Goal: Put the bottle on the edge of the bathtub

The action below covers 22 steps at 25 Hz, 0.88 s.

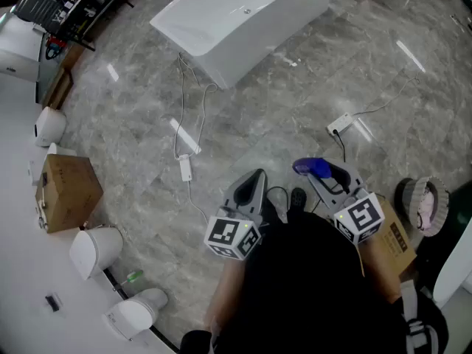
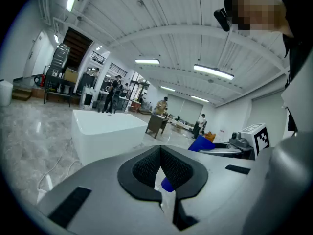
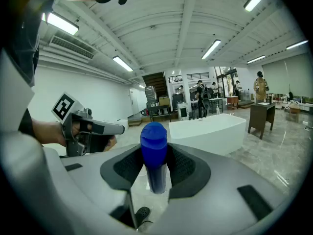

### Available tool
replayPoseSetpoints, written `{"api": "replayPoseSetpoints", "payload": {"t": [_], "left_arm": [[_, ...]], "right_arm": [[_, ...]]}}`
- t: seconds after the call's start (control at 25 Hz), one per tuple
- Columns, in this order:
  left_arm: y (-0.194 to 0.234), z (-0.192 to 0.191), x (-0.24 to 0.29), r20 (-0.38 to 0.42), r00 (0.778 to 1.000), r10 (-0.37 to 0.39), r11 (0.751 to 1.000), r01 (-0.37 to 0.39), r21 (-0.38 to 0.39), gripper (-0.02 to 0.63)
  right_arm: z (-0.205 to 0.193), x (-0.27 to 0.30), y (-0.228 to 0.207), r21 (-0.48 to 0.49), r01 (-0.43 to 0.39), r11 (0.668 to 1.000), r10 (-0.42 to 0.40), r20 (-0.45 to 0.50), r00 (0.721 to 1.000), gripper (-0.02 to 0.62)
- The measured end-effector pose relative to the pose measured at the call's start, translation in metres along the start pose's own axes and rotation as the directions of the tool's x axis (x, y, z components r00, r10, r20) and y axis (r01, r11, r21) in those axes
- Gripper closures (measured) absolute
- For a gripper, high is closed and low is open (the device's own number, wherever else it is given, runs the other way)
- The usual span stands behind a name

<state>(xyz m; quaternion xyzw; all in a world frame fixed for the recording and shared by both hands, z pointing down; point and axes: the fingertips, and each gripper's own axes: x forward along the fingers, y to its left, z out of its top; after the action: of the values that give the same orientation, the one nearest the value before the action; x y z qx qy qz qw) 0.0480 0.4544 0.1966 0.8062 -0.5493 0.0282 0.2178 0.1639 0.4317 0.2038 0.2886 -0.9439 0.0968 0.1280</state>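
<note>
A white freestanding bathtub (image 1: 243,13) stands on the grey marble floor, well ahead of both grippers. In the two gripper views the bathtub (image 2: 105,131) (image 3: 210,129) shows beyond the jaws. My right gripper (image 1: 324,172) (image 3: 155,168) is shut on a blue bottle (image 1: 311,167) (image 3: 154,153), which stands upright between the pads with its cap above them. My left gripper (image 1: 254,183) (image 2: 160,153) is held beside it at about the same height, jaws together with nothing gripped. The left gripper view also catches the bottle (image 2: 204,143) off to the right.
A white cable and power strip (image 1: 184,150) lie on the floor between me and the tub, and a socket block (image 1: 341,124) to the right. A cardboard box (image 1: 66,190) and white toilets (image 1: 96,249) line the left side. Another box (image 1: 394,242) and a basket (image 1: 424,205) sit at right.
</note>
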Motion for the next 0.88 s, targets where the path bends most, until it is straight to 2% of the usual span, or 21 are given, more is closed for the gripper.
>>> {"api": "replayPoseSetpoints", "payload": {"t": [0.44, 0.6, 0.88], "left_arm": [[0.006, -0.005, -0.010, -0.032, 0.999, 0.012, 1.000, -0.012, 0.012, 0.595], [0.005, -0.010, -0.006, -0.042, 0.999, 0.023, 1.000, -0.023, 0.011, 0.595], [-0.002, -0.011, 0.006, -0.057, 0.998, 0.030, 1.000, -0.029, 0.010, 0.595]], "right_arm": [[0.009, 0.006, 0.014, 0.020, -0.004, 1.000, 0.004, 0.019, 1.000, 0.443], [0.005, 0.007, 0.004, 0.088, 0.015, 0.996, -0.017, 0.014, 1.000, 0.443], [0.003, 0.007, -0.003, 0.091, -0.023, 0.996, 0.022, 0.014, 1.000, 0.443]]}}
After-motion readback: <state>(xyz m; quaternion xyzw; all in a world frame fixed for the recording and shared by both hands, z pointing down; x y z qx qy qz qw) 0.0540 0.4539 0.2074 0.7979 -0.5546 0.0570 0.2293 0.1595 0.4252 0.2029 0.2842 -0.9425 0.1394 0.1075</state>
